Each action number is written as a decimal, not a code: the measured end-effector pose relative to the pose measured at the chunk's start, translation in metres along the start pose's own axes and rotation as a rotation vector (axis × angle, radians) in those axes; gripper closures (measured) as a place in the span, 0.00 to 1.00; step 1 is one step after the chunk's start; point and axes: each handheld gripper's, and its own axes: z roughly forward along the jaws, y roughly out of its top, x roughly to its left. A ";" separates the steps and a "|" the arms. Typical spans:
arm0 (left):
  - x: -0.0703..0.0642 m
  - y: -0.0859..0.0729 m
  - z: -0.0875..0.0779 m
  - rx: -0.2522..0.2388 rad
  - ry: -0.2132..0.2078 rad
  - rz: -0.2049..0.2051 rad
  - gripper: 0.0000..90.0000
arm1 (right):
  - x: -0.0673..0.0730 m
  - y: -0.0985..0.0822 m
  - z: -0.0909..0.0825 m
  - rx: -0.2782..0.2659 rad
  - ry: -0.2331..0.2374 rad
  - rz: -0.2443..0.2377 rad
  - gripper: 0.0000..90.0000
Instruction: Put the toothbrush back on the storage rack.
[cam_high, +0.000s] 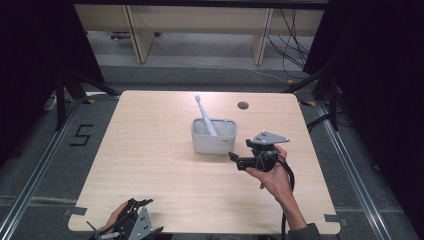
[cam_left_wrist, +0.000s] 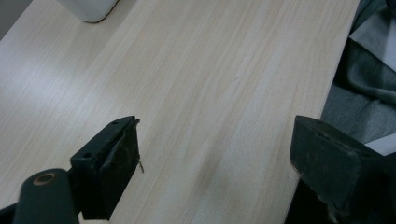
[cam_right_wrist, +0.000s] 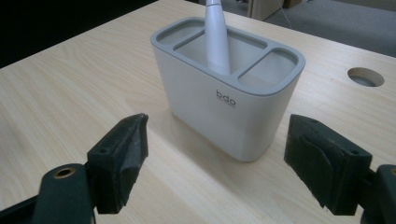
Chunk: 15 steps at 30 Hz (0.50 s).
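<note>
Facing the holder (cam_right_wrist: 226, 100), released right tongs (cam_right_wrist: 215, 163) reveal its "bdo" lettering; left tongs (cam_left_wrist: 215, 163) released.

The table (cam_high: 150, 165) is pale blond wood with a fine straight grain. At its middle sits the holder (cam_right_wrist: 224, 100), off-white on its walls with a light grey top rim and small dark lettering on the front. A white toothbrush (cam_high: 204, 116) leans out of the holder. Behind the holder, a dark round hole (cam_high: 243, 105) breaks the wood. Near the holder, the right gripper (cam_high: 234, 159) is black under a grey plate. The left gripper (cam_high: 142, 204), well away from the holder, is black too. The floor (cam_high: 50, 165) is dark grey, marked with a black 5 (cam_high: 82, 134).
</note>
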 end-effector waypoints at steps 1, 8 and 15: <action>0.000 0.000 0.000 -0.003 0.003 -0.003 0.17 | 0.000 -0.001 0.000 -0.002 0.008 -0.013 0.25; 0.000 0.000 -0.001 0.003 -0.006 0.002 0.17 | 0.001 -0.009 -0.001 0.009 0.002 0.007 0.25; 0.001 0.001 -0.002 0.014 -0.014 0.007 0.17 | 0.002 -0.016 -0.002 0.034 0.009 0.014 0.24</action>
